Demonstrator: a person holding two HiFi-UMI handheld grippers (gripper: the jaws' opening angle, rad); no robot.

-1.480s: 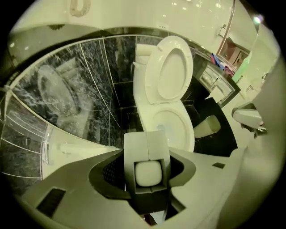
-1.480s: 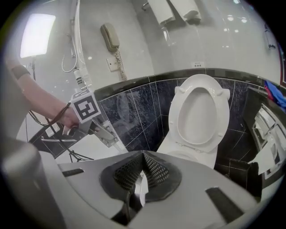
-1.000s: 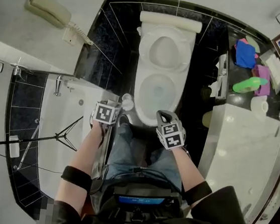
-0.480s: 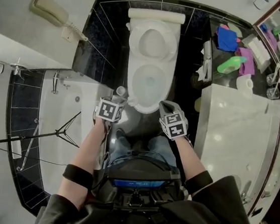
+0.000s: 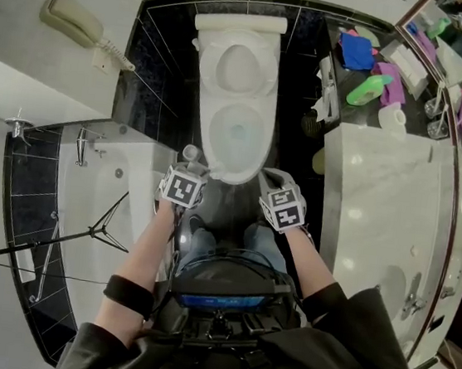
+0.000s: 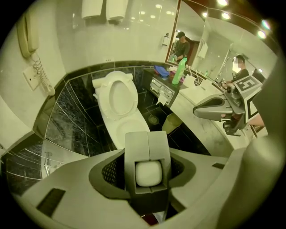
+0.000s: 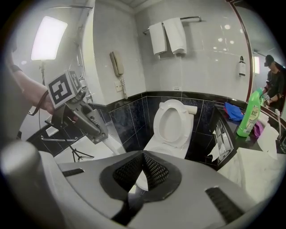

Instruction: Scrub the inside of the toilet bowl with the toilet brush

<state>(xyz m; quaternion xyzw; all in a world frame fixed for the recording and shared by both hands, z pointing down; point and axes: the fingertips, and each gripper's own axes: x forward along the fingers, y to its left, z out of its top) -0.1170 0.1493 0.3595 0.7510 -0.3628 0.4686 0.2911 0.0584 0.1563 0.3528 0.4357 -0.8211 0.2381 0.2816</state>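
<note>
Toilet brush handle point(image 6: 148, 173) between left jaws

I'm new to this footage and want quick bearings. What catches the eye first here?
The open white toilet stands out at centre against black tiles. Just in front of it, the left gripper is shut on a grey-and-white handle, while the right gripper is shut and empty. A bright green bottle shows at upper right, beside a blue cloth.
</note>
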